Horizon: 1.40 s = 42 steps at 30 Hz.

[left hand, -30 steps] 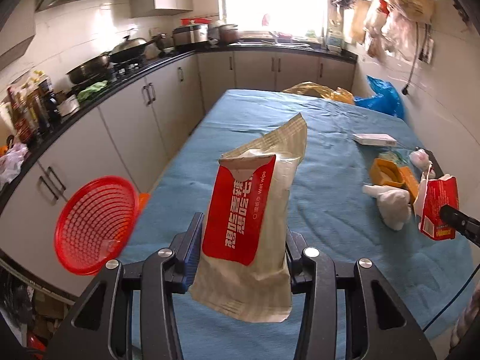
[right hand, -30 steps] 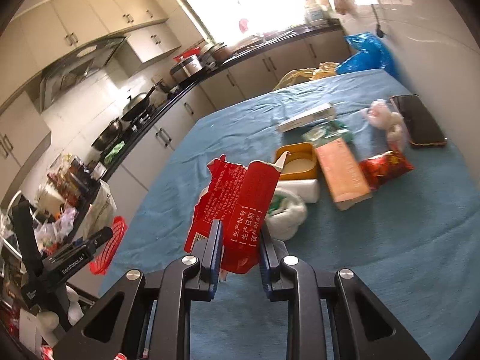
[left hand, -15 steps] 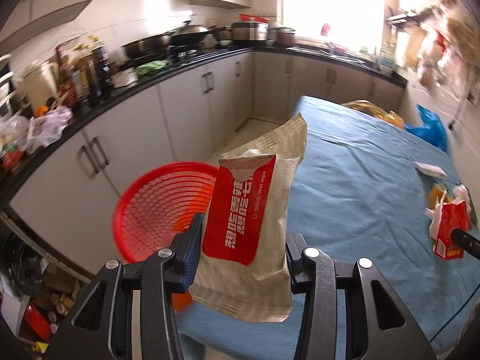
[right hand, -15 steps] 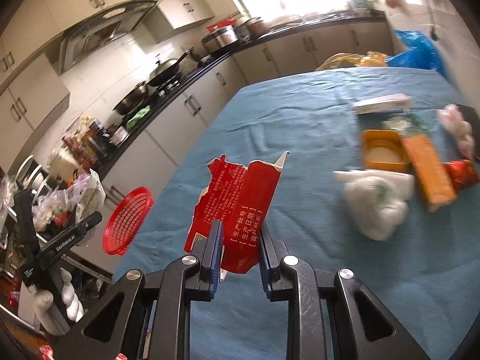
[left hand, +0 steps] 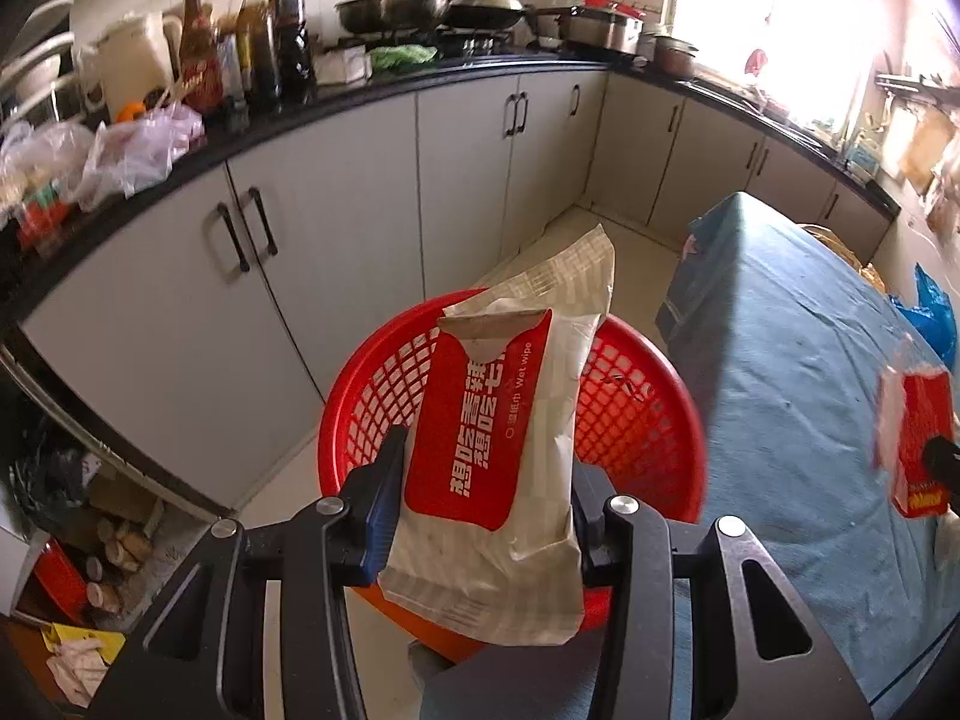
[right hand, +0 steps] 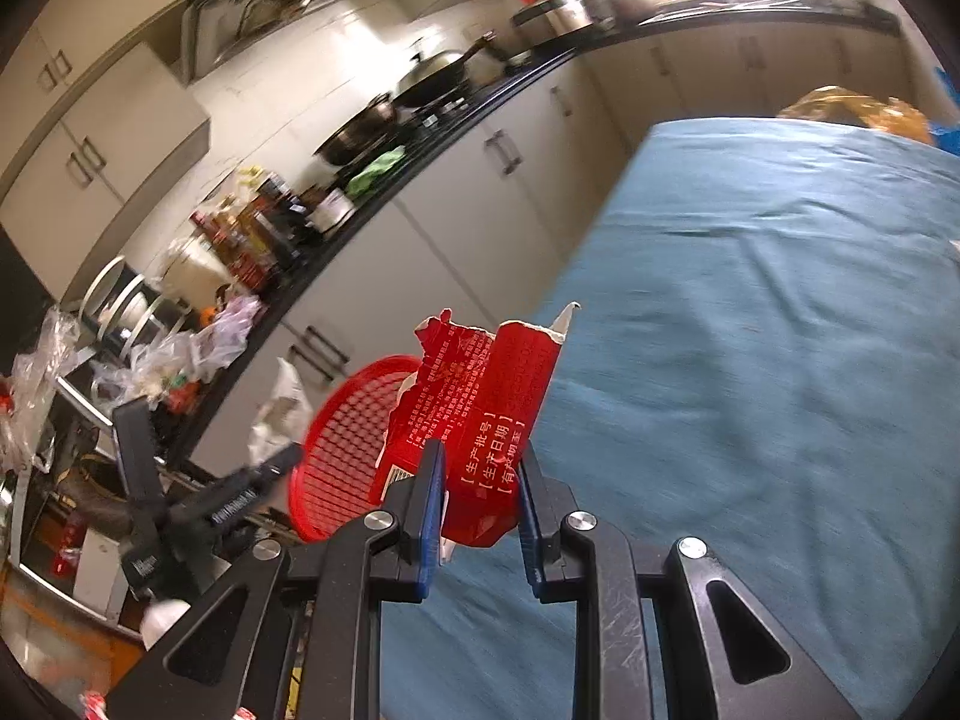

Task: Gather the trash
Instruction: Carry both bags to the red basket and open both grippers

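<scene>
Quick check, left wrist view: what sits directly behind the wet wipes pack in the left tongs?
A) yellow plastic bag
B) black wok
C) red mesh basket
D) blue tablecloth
C: the wet wipes pack, clamped in the left tongs, is framed by the red mesh basket beside the blue-covered table.

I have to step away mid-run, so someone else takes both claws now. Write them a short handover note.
Left claw: shut on the wet wipe pack, held over the red basket.
Right claw: shut on the torn red carton, above the blue table edge, basket off to its left.
Done: both pieces picked up.
Left: drop the pack in, bring the carton across and drop it.
</scene>
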### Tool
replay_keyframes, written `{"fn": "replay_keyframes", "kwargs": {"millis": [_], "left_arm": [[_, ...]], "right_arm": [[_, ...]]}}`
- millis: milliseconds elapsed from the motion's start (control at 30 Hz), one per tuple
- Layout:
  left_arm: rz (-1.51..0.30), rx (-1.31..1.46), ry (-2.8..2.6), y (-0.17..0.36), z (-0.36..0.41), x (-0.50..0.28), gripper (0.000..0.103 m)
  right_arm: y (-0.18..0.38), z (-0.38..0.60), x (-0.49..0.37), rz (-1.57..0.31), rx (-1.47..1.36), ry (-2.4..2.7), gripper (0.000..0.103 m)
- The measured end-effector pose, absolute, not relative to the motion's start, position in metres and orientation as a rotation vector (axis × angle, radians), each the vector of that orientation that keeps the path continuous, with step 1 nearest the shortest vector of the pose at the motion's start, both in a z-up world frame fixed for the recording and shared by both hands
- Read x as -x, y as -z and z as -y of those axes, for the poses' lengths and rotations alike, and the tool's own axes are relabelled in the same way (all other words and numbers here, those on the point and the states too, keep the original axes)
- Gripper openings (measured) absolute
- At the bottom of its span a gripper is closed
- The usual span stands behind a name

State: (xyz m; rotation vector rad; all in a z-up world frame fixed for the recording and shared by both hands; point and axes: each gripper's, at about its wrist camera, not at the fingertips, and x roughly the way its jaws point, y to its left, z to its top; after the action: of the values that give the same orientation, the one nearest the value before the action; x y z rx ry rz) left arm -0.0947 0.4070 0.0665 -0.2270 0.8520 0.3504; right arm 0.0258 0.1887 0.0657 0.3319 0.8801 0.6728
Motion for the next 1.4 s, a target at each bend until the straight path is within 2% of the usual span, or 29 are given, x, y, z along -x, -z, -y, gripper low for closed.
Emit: {"fn": "replay_keyframes", "kwargs": {"millis": [267, 333, 367, 400, 467, 633, 833, 1400], "left_arm": [[-0.837, 0.290, -0.345, -0.061, -0.424, 0.095, 0.045], [-0.832, 0.292, -0.341, -0.061, -0.424, 0.096, 0.053], [-0.827, 0.293, -0.342, -0.061, -0.424, 0.097, 0.061], [-0.823, 0.292, -0.343, -0.062, -0.424, 0.098, 0.066], [-0.814, 0.288, -0.345, -0.064, -0.424, 0.100, 0.068], [-0.805, 0.270, -0.352, -0.067, -0.418, 0.103, 0.069], [-0.776, 0.211, -0.378, -0.071, -0.396, 0.107, 0.069], [-0.724, 0.117, -0.351, -0.093, -0.330, 0.125, 0.073]], "right_arm": [[-0.042, -0.269, -0.054, -0.942, -0.289, -0.776, 0.024], [-0.036, -0.279, -0.059, -0.950, -0.284, -0.786, 0.026], [-0.033, -0.284, -0.062, -0.955, -0.281, -0.786, 0.026], [-0.031, -0.286, -0.063, -0.960, -0.282, -0.789, 0.031], [-0.030, -0.285, -0.064, -0.960, -0.286, -0.787, 0.037], [-0.032, -0.264, -0.059, -0.944, -0.290, -0.757, 0.047], [-0.032, -0.235, -0.049, -0.945, -0.289, -0.714, 0.052], [-0.030, -0.148, -0.016, -0.922, -0.351, -0.604, 0.055]]}}
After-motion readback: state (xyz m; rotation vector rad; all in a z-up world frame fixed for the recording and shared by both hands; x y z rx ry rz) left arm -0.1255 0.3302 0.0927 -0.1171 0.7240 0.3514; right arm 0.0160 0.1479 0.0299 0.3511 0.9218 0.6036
